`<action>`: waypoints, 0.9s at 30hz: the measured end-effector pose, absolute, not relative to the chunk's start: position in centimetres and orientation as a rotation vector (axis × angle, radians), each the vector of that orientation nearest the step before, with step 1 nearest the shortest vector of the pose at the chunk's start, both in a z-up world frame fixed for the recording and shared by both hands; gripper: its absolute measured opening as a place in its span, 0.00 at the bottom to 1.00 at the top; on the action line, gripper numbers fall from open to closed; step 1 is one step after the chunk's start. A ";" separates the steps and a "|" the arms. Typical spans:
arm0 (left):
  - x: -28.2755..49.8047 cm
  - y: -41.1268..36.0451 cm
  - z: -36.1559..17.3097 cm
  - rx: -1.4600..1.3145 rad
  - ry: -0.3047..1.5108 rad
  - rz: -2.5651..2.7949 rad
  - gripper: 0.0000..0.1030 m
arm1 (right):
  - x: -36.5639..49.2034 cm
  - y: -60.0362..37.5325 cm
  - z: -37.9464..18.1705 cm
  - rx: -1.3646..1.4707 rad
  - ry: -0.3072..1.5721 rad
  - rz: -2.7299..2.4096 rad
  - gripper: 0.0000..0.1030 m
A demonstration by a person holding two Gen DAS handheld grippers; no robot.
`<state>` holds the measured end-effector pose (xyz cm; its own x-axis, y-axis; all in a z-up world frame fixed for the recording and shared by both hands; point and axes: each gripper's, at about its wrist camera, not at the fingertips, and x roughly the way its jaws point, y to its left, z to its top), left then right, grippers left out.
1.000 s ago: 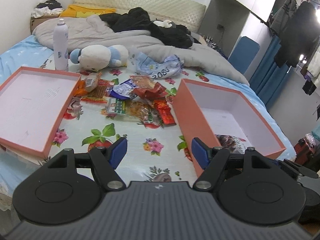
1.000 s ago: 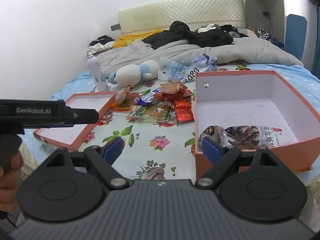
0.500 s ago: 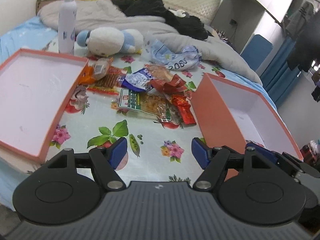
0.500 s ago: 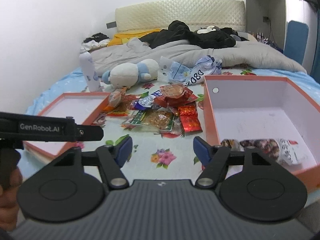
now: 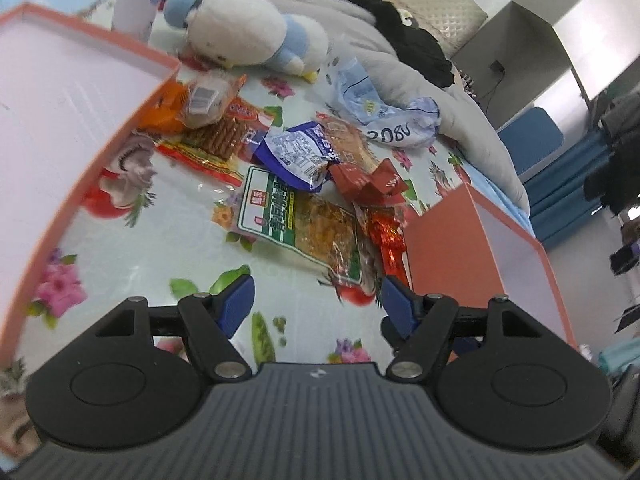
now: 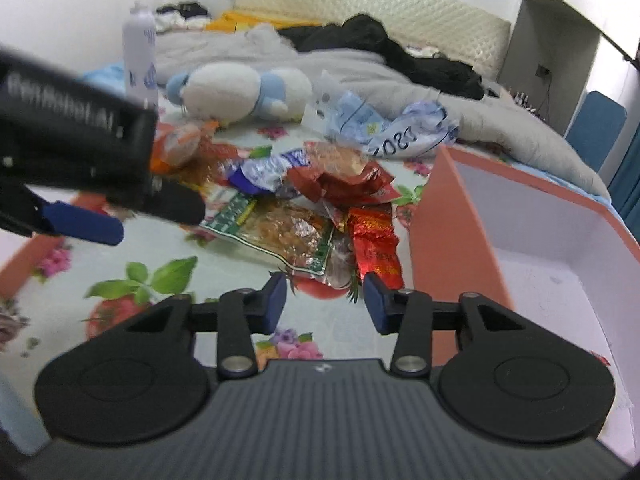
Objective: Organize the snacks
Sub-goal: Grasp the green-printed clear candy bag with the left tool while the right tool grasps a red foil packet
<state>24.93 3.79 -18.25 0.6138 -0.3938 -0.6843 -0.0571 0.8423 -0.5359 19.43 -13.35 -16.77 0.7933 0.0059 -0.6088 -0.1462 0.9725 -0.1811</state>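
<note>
We find the snacks (image 5: 304, 184) heaped mid-bed on a flowered sheet (image 5: 192, 240), between two orange boxes. Nearest us lies a green-labelled pack (image 5: 300, 220), with a red foil pack (image 6: 374, 248) just to its right, against the right box (image 6: 520, 216). A blue-and-white pouch (image 5: 296, 152) and a crumpled red wrapper (image 6: 340, 182) lie farther back, and orange packs (image 5: 208, 128) sit at the far corner of the left box (image 5: 60, 92).

Our left gripper (image 5: 316, 308) hangs low over the sheet just short of the green pack, its fingers spread wide with nothing between them. Our right gripper (image 6: 325, 300) comes in beside it, aimed at the near ends of the green and red packs; its jaws have just been closing, yet they are parted and hold nothing.

We judge the sorting barely begun. The pile looks nearly whole, the left box shows a bare floor, and what we see of the right box is bare too, though its near part is hidden. Almost every pack is left to lift and place.

Beyond the heap we see a white-and-blue plush (image 5: 248, 32), a white bottle (image 6: 139, 56), a crumpled blue bag (image 5: 384, 116), and grey bedding (image 6: 248, 50) under dark clothes (image 6: 384, 52) against a quilted headboard (image 6: 360, 0).
</note>
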 end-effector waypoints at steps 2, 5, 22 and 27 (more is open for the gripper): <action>26.2 3.8 -19.1 -0.564 0.904 -0.222 0.69 | 20.8 -13.0 -17.8 -0.269 0.663 0.043 0.43; 27.7 3.3 -20.2 -0.569 0.911 -0.234 0.65 | 22.5 -12.5 -19.6 -0.360 0.690 -0.007 0.43; 31.8 2.9 -26.0 -0.697 0.940 -0.194 0.30 | 25.4 -11.6 -23.7 -0.624 0.669 -0.130 0.25; 31.7 3.8 -27.1 -0.769 0.935 -0.164 0.07 | 25.7 -11.9 -23.6 -0.596 0.682 -0.113 0.13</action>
